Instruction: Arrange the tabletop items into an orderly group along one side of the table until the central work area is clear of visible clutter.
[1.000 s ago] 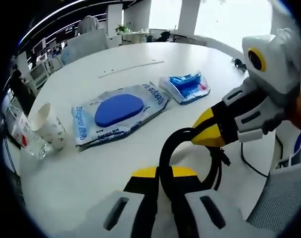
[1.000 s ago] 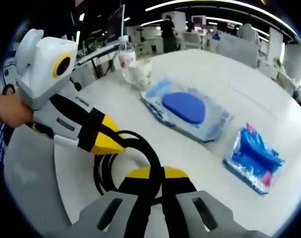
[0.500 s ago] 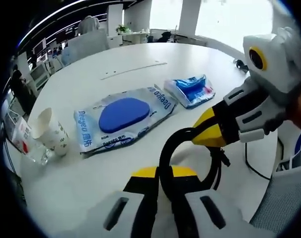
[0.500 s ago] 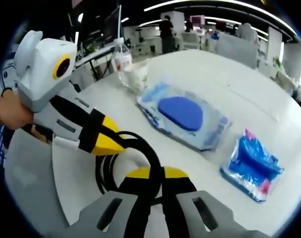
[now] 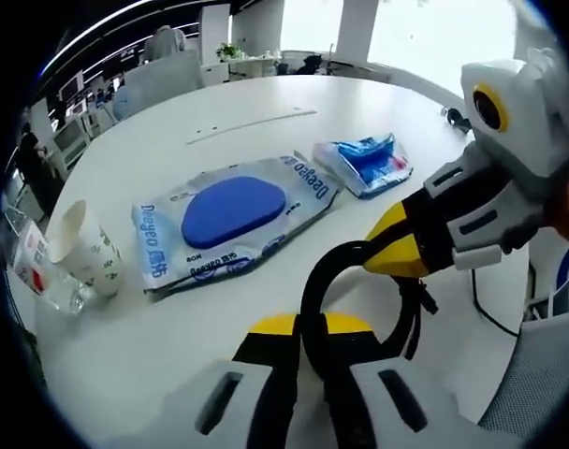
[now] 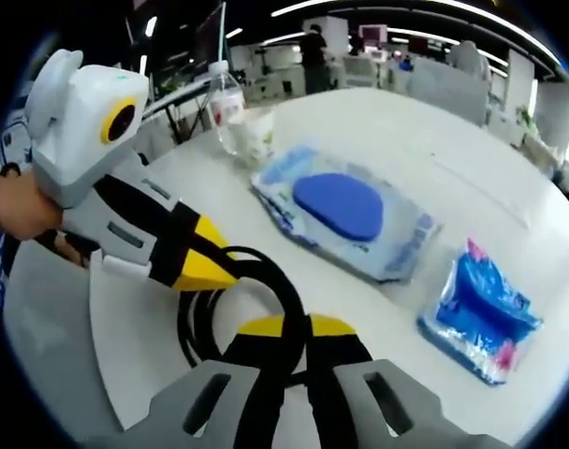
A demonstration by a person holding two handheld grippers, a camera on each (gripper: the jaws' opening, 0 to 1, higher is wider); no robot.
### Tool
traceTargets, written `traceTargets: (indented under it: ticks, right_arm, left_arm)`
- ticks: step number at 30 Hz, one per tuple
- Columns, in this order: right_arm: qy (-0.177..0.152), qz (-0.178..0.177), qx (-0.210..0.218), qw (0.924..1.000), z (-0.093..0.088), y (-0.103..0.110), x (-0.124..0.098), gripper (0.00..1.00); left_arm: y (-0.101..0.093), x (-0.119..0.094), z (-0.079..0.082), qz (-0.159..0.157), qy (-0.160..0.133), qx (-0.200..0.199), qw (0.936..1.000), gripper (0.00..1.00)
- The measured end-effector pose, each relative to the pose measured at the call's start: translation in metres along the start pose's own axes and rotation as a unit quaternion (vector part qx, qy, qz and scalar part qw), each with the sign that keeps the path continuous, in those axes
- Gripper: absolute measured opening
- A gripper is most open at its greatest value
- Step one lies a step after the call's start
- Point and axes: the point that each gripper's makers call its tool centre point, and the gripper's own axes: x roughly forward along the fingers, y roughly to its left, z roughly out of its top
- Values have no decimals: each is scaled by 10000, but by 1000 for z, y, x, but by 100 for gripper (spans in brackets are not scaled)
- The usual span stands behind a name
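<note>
Open-plan office space lies behind a round white desk (image 5: 266,103), where the clutter is not yet grouped. Both grippers meet on a coiled black cable (image 5: 333,281) near the desk's near edge: the left gripper (image 5: 299,351) has its jaws clenched on the loop, and the right gripper (image 6: 286,351) likewise has its jaws clamped on the cable. Judging by this, the cable is the item being gathered now.

Beyond it, a large wet-wipes pack (image 5: 230,217) with a blue lid lies flat in the middle, and a smaller blue packet (image 5: 364,164) rests beside it, apart. A paper cup (image 5: 79,248) and a clear plastic bottle (image 6: 226,112) stand together at one edge. The wipes and the packet likely have yet to move toward that side.
</note>
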Motion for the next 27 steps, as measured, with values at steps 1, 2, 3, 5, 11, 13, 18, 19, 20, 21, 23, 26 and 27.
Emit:
traceTargets:
  ticks: [1, 2, 3, 5, 11, 13, 18, 19, 20, 21, 23, 26, 27]
  right_arm:
    - [10, -3, -6, 10000, 0, 0, 0, 3]
    - [18, -3, -2, 10000, 0, 0, 2, 3]
    - [32, -3, -2, 10000, -1, -1, 3, 3]
    - [66, -14, -5, 10000, -2, -2, 5, 3]
    - [128, 7, -79, 9999, -4, -3, 10, 4]
    - [119, 4, -80, 9999, -4, -3, 11, 4]
    - [137, 3, -293, 9995, -4, -2, 14, 5]
    - [117, 9, -317, 9994, -4, -2, 15, 5]
    - [113, 8, -330, 9994, -4, -3, 15, 5]
    - [111, 3, -368, 9993, -4, -4, 15, 5]
    - [106, -28, -423, 9990, -3, -5, 14, 5]
    - [114, -30, -485, 9988, -3, -5, 13, 5]
    - [114, -30, -502, 9987, -3, -5, 12, 5]
  left_arm:
    - [1, 1, 0, -1, 10, 24, 10000, 7]
    - [1, 2, -1, -2, 18, 37, 10000, 7]
    - [1, 3, -1, -7, 24, 44, 10000, 7]
    - [2, 4, -1, -9, 28, 61, 10000, 7]
    - [2, 6, -3, -36, 70, 221, 9997, 8]
    - [4, 7, -4, -18, 78, 302, 9995, 9]
    - [4, 8, -5, 2, 105, 422, 9991, 11]
    - [4, 8, -5, 5, 107, 434, 9990, 11]
    - [4, 8, -6, -1, 110, 437, 9990, 12]
    - [4, 8, -6, -10, 110, 434, 9990, 13]
    - [3, 9, -7, -20, 112, 425, 9990, 14]
    - [2, 8, -8, -33, 96, 392, 9992, 15]
    - [1, 8, -9, -41, 105, 363, 9993, 15]
